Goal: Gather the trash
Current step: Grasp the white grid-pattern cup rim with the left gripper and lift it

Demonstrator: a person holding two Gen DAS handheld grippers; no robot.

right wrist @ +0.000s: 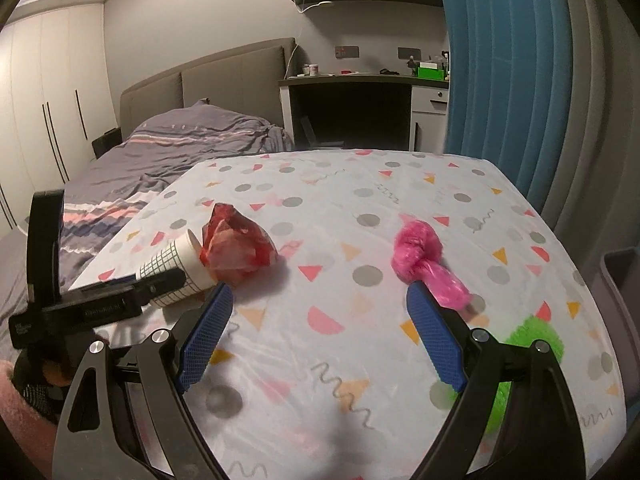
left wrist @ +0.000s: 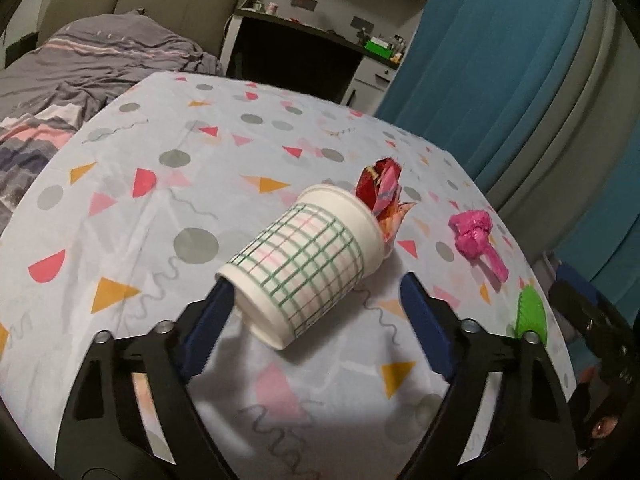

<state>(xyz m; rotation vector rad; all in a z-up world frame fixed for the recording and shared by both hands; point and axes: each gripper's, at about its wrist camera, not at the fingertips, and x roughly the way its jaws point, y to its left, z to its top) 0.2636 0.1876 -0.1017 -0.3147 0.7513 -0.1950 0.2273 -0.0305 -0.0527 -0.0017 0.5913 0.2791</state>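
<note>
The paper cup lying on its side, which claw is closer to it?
Left. The left claw is open around the paper cup, one finger touching its base. The right claw is open over bare tablecloth, beside the cup.

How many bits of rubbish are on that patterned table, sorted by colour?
White paper cup with green grid lines: 1
Red crumpled plastic wrapper: 1
Pink crumpled plastic wrapper: 1
Green crumpled plastic wrapper: 1
Total: 4

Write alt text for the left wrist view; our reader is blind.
The open left gripper straddles a tipped paper cup on a patterned tablecloth. A red wrapper lies at the cup's mouth, pink and green wrappers to the right.
</note>
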